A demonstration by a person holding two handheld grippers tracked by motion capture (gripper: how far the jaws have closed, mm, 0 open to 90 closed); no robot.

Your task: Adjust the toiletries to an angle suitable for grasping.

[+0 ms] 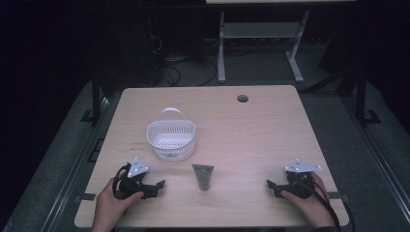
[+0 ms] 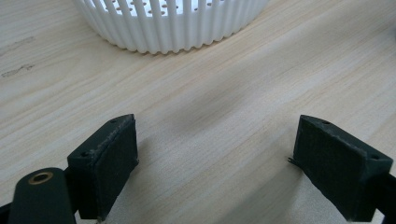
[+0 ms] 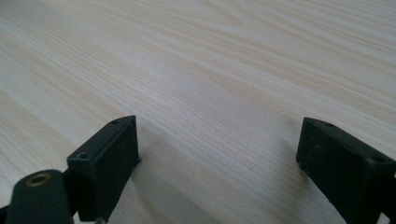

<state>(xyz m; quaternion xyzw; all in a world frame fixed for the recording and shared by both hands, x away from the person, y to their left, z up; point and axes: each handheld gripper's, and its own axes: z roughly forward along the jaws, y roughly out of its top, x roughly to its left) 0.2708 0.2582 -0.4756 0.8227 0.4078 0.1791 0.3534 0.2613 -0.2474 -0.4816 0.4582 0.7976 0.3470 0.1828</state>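
A white slotted basket with a loop handle stands on the wooden table, left of centre. A dark grey tube lies flat in front of it, near the table's front edge. My left gripper rests at the front left in a person's hand, open, with bare wood between its jaws; the basket wall rises just ahead of it. My right gripper rests at the front right in the other hand, its jaws wide open over bare wood. Both grippers are apart from the tube.
A round cable hole sits near the table's far edge. Beyond the table stand a white desk frame and cables on a dark floor.
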